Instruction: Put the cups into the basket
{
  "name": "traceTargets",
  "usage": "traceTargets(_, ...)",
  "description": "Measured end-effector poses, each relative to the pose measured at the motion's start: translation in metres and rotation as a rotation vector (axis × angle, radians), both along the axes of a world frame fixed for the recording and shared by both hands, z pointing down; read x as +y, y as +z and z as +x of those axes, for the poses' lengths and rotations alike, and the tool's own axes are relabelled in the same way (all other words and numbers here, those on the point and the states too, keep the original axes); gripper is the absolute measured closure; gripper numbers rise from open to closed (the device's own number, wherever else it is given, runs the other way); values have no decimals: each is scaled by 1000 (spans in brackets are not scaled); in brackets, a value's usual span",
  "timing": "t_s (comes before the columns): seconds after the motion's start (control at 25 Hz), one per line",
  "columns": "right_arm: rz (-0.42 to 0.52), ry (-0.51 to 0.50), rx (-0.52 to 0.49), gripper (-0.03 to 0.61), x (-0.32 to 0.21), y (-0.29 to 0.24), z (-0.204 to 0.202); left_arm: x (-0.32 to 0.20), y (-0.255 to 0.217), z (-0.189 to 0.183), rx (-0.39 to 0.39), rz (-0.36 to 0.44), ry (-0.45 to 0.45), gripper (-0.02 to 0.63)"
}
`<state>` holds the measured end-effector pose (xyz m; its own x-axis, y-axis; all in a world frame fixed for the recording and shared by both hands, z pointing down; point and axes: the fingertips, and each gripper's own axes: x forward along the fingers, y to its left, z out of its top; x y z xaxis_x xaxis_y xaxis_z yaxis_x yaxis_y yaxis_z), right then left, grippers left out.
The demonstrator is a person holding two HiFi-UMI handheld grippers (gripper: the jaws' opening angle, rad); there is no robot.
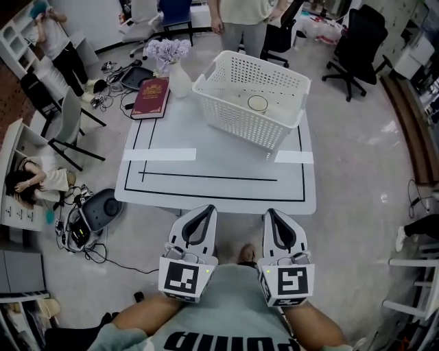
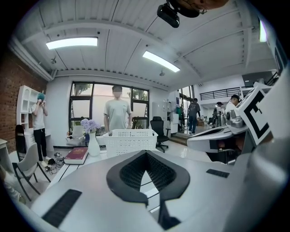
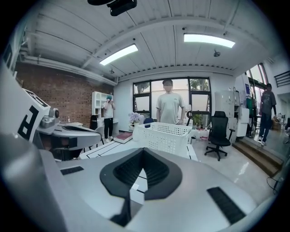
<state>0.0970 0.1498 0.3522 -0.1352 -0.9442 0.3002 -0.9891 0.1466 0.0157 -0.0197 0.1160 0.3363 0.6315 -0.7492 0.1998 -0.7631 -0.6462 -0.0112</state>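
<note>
A white basket (image 1: 240,122) sits askew at the far right corner of a white table (image 1: 219,168). One cup (image 1: 258,103) stands upright on the basket's floor, toward its far side, seen as a round rim from above. No other cup can be made out.

The left gripper (image 1: 207,208) and right gripper (image 1: 270,212) are held side by side just short of the table's near edge. They are close to the holder's body and point toward the basket. Each has its jaws pressed together at the tips, with nothing between them. The left gripper view (image 2: 146,153) and the right gripper view (image 3: 142,150) both show the dark pads meeting in a closed loop, with only table top showing through.

At the far left corner, a dark red book (image 1: 151,97) lies flat beside a white vase (image 1: 180,81) of pale purple flowers (image 1: 169,49). Two white tape strips (image 1: 159,155) lie on the table top, one toward the left edge and one at the right edge, over a frame of thin black lines.

A person (image 1: 244,19) in a light shirt stands just beyond the table's far edge, behind the basket. A black office chair (image 1: 353,48) stands on the floor to the right, well apart from the table.
</note>
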Motion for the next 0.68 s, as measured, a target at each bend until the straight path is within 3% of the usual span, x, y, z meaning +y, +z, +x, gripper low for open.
traceTargets(0.68, 4, -9, -4, 566, -1, -5, -5, -3, -3, -10, -6, 6, -28, 609)
